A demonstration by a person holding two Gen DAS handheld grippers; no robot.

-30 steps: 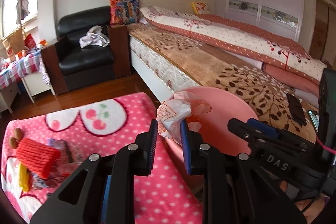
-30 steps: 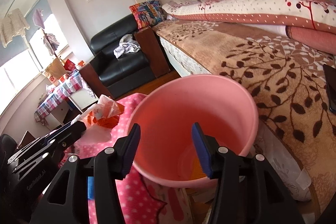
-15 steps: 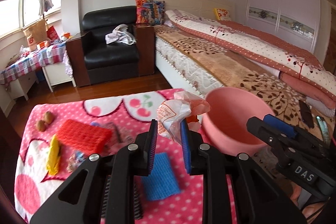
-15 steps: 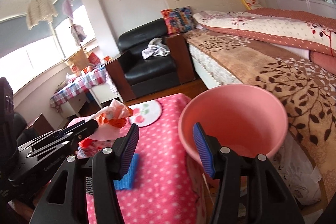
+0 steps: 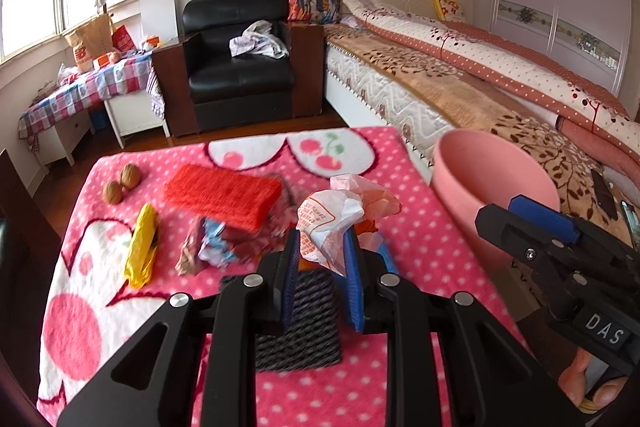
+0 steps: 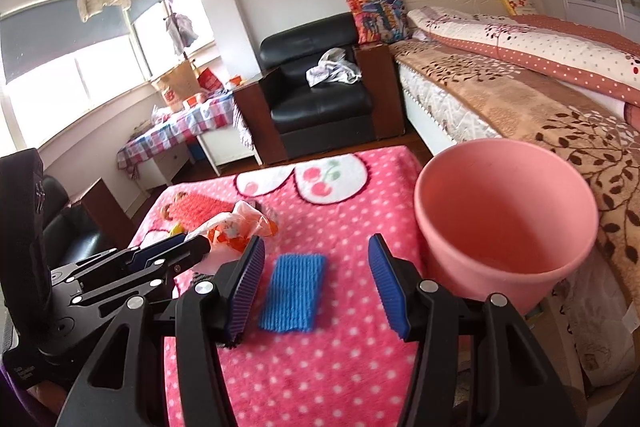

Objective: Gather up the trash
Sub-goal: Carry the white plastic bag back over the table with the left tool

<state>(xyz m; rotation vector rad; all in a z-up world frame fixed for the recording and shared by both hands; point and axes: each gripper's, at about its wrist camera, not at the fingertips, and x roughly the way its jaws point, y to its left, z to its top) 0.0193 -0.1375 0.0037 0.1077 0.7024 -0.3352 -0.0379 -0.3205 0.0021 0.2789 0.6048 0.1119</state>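
My left gripper point(image 5: 322, 247) is shut on a crumpled white and orange plastic wrapper point(image 5: 340, 215), held above the pink dotted blanket point(image 5: 404, 227) on the table. The same wrapper point(image 6: 236, 227) shows at the left gripper's point(image 6: 176, 251) tips in the right wrist view. My right gripper point(image 6: 316, 251) stands open over a blue cloth point(image 6: 294, 291), nothing between its pads. A pink bucket point(image 6: 440, 227) stands at the table's right edge; the right gripper point(image 5: 532, 215) shows in front of the bucket point(image 5: 452, 163) in the left wrist view.
On the blanket lie a red foam net point(image 5: 222, 195), a yellow wrapper point(image 5: 141, 251), crumpled wrappers point(image 5: 208, 247), two walnuts point(image 5: 122, 183) and a dark pad point(image 5: 296, 323). A bed point(image 5: 460, 95) runs along the right, a black armchair point(image 5: 240, 67) stands behind.
Both grippers have swung left, away from the bucket and over the table. The bucket has slid to the right in both views. The left gripper still holds the wrapper.
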